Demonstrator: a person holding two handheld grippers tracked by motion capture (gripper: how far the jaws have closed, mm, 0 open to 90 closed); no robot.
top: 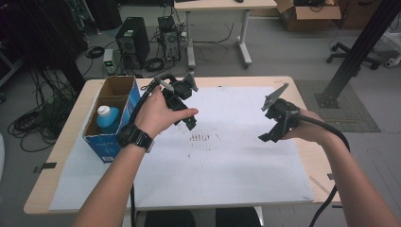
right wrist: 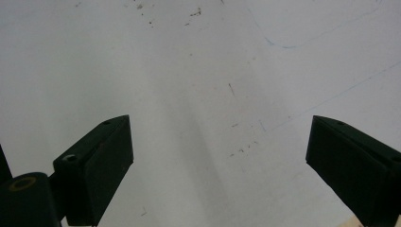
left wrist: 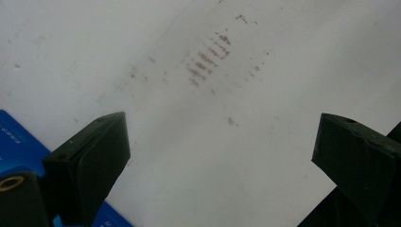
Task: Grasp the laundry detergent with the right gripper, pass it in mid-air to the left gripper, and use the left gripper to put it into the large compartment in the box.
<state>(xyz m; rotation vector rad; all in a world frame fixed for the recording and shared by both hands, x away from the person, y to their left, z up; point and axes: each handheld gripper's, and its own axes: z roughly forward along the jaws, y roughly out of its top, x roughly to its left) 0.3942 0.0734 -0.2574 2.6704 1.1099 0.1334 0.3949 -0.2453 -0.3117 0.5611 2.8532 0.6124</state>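
Blue cardboard forms the open box (top: 112,120) at the table's 9 o'clock edge, and a blue bottle (top: 108,118) with a white cap stands upright inside it; the left gripper (top: 188,124) hangs just to the box's 3 o'clock side over the white sheet (top: 213,170), its 2 jaws spread wide with nothing between them; in the left gripper view a corner of the box shows at 8 o'clock beside the near jaw. The right gripper (top: 265,138) hovers well apart toward 3 o'clock, jaws likewise wide and empty above bare sheet. Risks, as a judgement: a reach for the bottle could snag a jaw on the box wall and drag or tip the light box; a grip on the cap alone might slip; the trailing cable (top: 142,101) could catch the box rim.
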